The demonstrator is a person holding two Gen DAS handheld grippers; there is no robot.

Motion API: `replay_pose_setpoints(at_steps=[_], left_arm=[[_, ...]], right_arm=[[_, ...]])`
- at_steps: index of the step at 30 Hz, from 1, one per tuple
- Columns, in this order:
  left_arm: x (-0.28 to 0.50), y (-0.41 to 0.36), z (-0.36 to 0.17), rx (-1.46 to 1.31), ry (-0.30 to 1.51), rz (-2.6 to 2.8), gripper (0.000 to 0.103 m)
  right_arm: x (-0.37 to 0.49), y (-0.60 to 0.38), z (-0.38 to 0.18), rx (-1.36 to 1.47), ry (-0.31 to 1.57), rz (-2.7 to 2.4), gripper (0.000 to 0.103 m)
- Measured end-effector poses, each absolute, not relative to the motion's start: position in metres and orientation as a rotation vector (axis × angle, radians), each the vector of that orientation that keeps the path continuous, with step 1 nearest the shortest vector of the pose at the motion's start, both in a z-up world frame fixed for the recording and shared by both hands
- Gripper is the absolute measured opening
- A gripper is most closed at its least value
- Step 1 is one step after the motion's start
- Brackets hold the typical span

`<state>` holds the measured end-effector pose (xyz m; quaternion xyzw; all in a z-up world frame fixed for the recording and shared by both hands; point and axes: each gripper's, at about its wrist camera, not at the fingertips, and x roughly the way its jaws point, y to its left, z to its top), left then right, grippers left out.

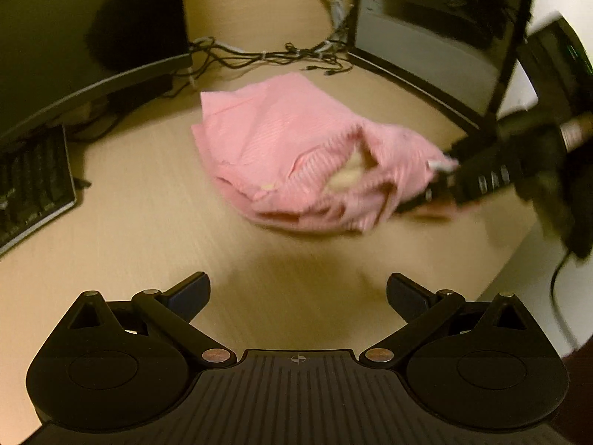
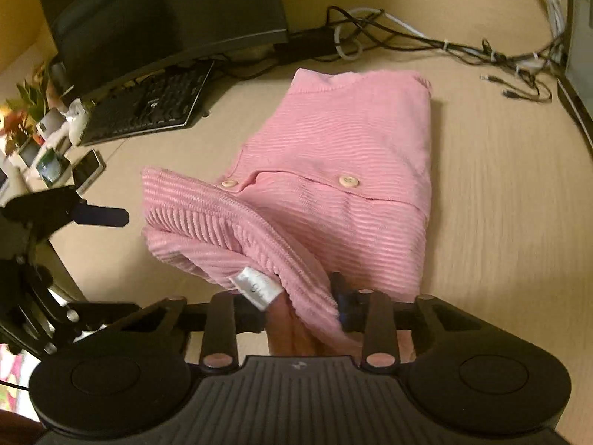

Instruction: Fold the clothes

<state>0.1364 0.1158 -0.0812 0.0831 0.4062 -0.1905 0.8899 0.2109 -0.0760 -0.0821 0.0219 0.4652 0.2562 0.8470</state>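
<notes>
Pink garment [image 2: 333, 170] on wooden desk [image 2: 500, 204]

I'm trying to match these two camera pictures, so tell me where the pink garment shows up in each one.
Left wrist view: the pink garment lies on the desk at picture centre, its right edge at the right tongs.
Right wrist view: the pink garment fills the centre, its near ribbed edge pinched in the right tongs.
Shared landmark: the keyboard, left of the garment in both.
</notes>
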Motion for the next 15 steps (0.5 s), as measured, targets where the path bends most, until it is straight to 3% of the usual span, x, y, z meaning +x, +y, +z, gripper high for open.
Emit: replay_pose_setpoints(at_steps=[11, 15], left_arm=[[0.135, 0.075, -0.085, 0.428, 0.588, -0.648, 0.103], [0.141, 0.075, -0.085, 0.360, 0.599, -0.916, 0.103]], right_arm=[[0.158, -0.053, -0.026, -0.343, 0.997, 0.641, 0.019], [0.144, -0.042, -0.002, -0.444, 1.060, 0.650, 0.018]])
